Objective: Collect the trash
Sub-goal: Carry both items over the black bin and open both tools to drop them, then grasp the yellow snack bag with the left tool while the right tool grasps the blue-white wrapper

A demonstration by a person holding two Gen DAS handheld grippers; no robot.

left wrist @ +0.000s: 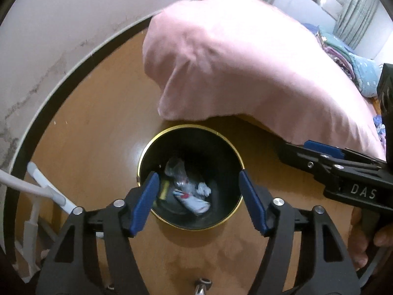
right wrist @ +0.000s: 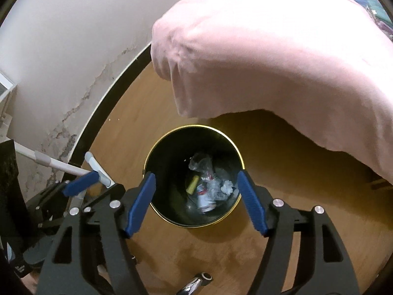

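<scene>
Trash [left wrist: 189, 191] already down in the bin [left wrist: 147, 152], on the bin's floor: one yellow tube [right wrist: 192, 184], one white wrapper with red and blue print [left wrist: 194, 200], one crumpled white wad [left wrist: 203, 188], and clear plastic film [right wrist: 200, 161] whose piece count cannot be told. One bin only, black with a gold rim, standing on the wooden floor [left wrist: 98, 123] just beside the overhanging pink blanket [left wrist: 233, 61].

Left gripper [left wrist: 199, 200] spread wide and empty, poised above the bin mouth. Right gripper [right wrist: 196, 201] likewise wide and empty, also over the bin; seen from the left view its pads look nearly together, but its own view shows a clear gap. Two grippers, then, neither carrying anything.

Judged far along, perhaps finished: several pieces binned, no loose litter visible on the open floor around the bin. Anything under the blanket or beyond the frame cannot be told.

Off to the left, one white mop-like pole with a grey head [right wrist: 98, 167], leaning near the stained wall [right wrist: 61, 61]. No second bin, no bag in sight.
</scene>
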